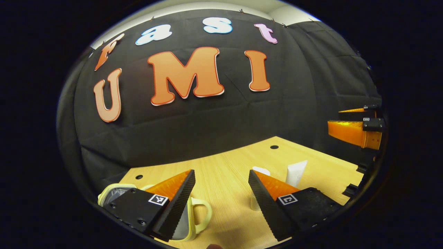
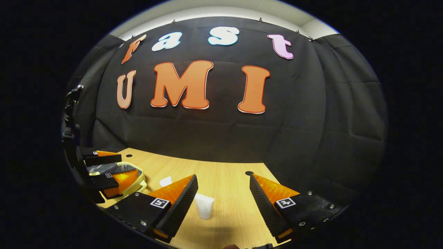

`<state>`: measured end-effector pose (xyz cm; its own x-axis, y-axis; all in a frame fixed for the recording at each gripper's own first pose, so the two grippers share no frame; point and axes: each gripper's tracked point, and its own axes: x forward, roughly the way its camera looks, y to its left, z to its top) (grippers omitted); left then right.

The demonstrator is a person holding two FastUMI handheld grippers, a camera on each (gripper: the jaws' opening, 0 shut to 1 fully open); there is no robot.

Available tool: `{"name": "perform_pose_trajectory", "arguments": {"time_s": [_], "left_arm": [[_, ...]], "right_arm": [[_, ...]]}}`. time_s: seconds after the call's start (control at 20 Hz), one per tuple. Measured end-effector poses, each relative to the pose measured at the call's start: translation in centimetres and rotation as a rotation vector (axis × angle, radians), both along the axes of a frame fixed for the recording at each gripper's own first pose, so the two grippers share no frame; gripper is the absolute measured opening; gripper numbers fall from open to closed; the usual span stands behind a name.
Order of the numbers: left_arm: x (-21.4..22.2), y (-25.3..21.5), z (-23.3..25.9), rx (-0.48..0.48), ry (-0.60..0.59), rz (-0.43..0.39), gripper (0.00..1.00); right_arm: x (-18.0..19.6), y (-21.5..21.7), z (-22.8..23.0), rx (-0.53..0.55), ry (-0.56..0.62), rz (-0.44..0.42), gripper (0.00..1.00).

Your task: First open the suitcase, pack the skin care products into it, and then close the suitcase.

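A small pale-yellow suitcase (image 1: 199, 216) with a loop handle lies on the wooden table under my left gripper's left finger. I cannot tell whether its lid is up. My left gripper (image 1: 221, 172) hangs open above the table with nothing between its fingers. A white tube (image 1: 296, 173) stands past its right finger, with a small white item (image 1: 261, 170) beside it. My right gripper (image 2: 223, 175) is open too, and the white tube (image 2: 204, 206) sits on the table between its fingers, untouched. In the right gripper view the suitcase (image 2: 140, 183) lies at the left beneath the left gripper (image 2: 126, 166).
The wooden table (image 2: 221, 186) ends at the black cloth wall close behind. Small dark holes (image 1: 274, 147) mark the tabletop. A white scrap (image 2: 165, 181) lies between the suitcase and the tube. The right gripper (image 1: 334, 118) hovers open at the far right of the left gripper view.
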<state>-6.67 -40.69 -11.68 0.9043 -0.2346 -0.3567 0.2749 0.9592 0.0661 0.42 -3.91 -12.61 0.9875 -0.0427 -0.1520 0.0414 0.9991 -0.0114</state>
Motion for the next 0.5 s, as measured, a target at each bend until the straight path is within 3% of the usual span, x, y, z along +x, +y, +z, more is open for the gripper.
{"name": "perform_pose_trajectory", "arguments": {"time_s": [0.5], "left_arm": [[-0.6, -6.6, -10.5, 0.061, 0.163, -0.102, 0.99]], "right_arm": [[0.5, -1.4, -3.0, -0.023, 0.085, 0.035, 0.96]]}}
